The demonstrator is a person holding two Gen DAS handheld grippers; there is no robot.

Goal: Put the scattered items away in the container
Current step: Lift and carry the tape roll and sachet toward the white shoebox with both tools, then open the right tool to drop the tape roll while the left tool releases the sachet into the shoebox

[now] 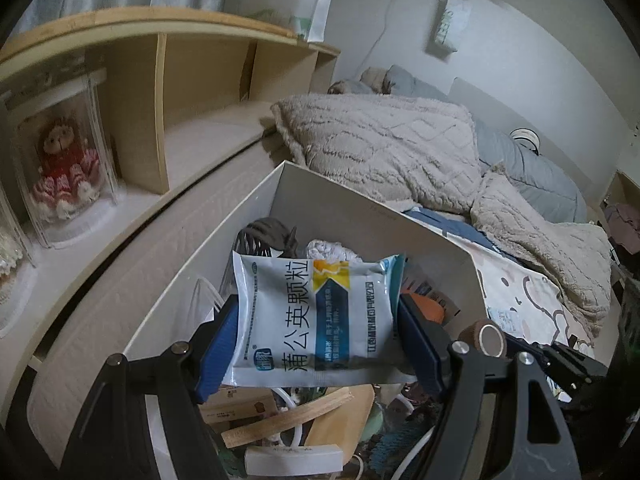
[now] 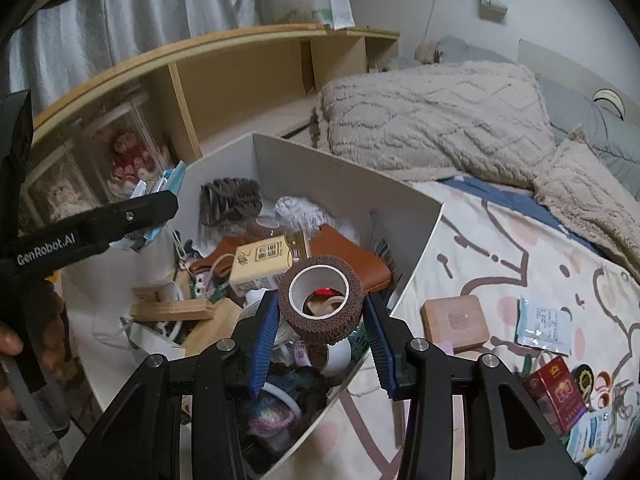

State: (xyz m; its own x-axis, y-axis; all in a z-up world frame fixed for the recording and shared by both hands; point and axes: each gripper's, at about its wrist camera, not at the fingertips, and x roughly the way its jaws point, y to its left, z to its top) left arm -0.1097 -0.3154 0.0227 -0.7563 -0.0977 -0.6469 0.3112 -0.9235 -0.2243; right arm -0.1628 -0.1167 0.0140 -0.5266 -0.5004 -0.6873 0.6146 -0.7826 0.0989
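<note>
Gripping a white-blue medicine sachet (image 1: 316, 320), left gripper (image 1: 320, 344) holds it by both side edges, above the white box (image 1: 360, 208) interior. Right gripper (image 2: 320, 320) clenched on a brown tape roll (image 2: 320, 300) — roll's open core faces cam, hanging over the box's near-right wall. Box sits on the bed sheet (image 2: 500, 248), already full: hair claw (image 2: 230, 200), small carton (image 2: 264, 264), brown wallet (image 2: 352, 256), wood pcs. Still on sheet by its right edge — wooden block (image 2: 456, 320), another sachet (image 2: 544, 324), red cigarette pack (image 2: 560, 396).
</note>
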